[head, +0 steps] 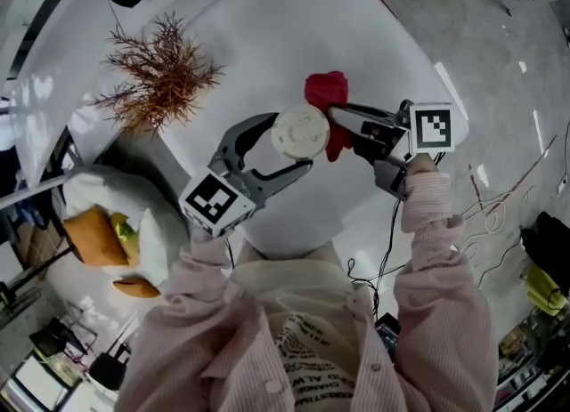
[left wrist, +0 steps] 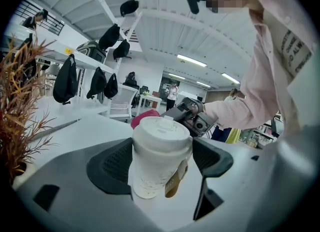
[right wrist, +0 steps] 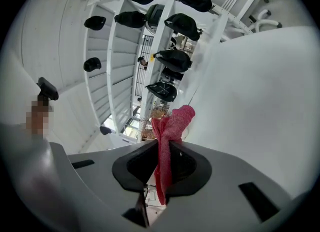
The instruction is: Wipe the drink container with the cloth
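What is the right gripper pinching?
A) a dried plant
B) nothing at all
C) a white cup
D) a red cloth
D: the right gripper has its jaws shut on the red cloth, while the left gripper holds the white lidded cup.

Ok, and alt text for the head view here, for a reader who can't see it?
Seen from above, the left gripper holds a white lidded paper cup between its fingers over a white table, while the right gripper grips a red cloth right beside the cup. A dried reddish-brown plant stands further back on the table.
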`<state>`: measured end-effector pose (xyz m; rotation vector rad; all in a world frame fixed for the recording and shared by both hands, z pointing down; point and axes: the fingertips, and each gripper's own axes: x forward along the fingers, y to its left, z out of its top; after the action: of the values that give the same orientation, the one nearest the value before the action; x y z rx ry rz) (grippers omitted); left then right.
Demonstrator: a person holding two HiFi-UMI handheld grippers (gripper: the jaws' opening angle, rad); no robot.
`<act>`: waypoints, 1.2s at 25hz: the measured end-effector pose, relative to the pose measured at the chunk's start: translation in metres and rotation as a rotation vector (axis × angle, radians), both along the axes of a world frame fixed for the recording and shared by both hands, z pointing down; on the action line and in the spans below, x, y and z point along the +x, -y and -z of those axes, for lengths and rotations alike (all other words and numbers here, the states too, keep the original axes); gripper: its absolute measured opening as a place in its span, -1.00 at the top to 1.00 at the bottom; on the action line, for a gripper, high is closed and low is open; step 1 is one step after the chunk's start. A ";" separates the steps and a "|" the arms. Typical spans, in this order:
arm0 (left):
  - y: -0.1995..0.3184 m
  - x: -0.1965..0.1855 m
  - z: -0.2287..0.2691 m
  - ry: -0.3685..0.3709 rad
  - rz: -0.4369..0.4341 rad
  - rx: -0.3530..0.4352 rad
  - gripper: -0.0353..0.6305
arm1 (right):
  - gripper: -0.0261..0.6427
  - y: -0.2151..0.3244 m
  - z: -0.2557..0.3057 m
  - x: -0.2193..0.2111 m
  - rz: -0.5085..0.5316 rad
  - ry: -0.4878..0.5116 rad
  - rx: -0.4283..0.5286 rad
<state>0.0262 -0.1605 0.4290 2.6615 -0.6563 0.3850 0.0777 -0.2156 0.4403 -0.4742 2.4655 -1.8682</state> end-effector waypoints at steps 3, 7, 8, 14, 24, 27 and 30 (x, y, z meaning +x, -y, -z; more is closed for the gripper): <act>0.000 -0.001 -0.001 0.001 0.002 -0.004 -0.23 | 0.79 0.001 -0.002 -0.003 0.050 0.053 -0.020; 0.001 -0.001 -0.002 -0.002 0.004 -0.007 -0.23 | 0.79 0.002 -0.006 -0.005 0.087 0.090 -0.043; 0.001 -0.001 -0.002 -0.002 0.004 -0.006 -0.23 | 0.79 0.002 -0.007 -0.006 0.092 0.095 -0.046; 0.001 -0.002 -0.005 -0.001 0.010 -0.012 -0.23 | 0.79 0.004 -0.016 -0.009 0.109 0.119 -0.062; 0.000 0.000 -0.003 -0.005 0.022 -0.019 -0.23 | 0.79 0.005 -0.038 -0.011 0.123 0.130 -0.104; -0.001 0.002 -0.001 -0.005 0.023 -0.018 -0.23 | 0.79 0.005 -0.044 -0.011 0.130 0.124 -0.112; -0.002 0.003 0.000 -0.005 0.025 -0.018 -0.23 | 0.79 0.005 -0.051 -0.010 0.136 0.116 -0.120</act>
<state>0.0295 -0.1587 0.4285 2.6338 -0.6806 0.3758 0.0675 -0.2204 0.4915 -0.1981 2.3762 -2.0392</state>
